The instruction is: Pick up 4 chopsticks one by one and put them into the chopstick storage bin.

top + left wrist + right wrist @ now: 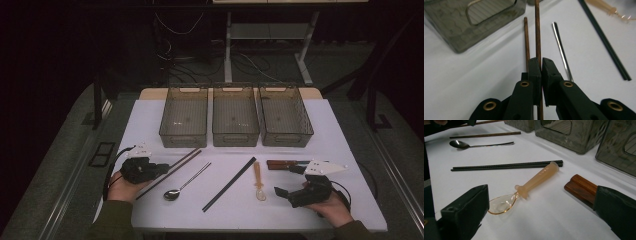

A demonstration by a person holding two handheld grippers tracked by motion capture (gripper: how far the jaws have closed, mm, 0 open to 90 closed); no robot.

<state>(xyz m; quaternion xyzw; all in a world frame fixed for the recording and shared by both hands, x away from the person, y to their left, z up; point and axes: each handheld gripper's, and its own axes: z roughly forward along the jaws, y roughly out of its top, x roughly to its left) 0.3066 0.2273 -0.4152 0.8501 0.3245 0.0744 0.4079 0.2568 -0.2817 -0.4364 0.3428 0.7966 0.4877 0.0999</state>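
Clamping one brown chopstick (538,37), the left tool (541,65) probably lifts it slightly.

You'll find one marking: faint raised lettering on the translucent spoon's handle (539,178) in the right gripper view, too soft to read with certainty.

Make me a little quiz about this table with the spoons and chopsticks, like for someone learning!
1. How many clear plastic bins stand at the back of the white table?
2. True or false: the left gripper is shut on a brown wooden chopstick.
3. Which spoon lies between the right gripper's open jaws: A, the shiny metal spoon, or B, the clear spoon with a peach handle?

Key: 1. three; 2. true; 3. B
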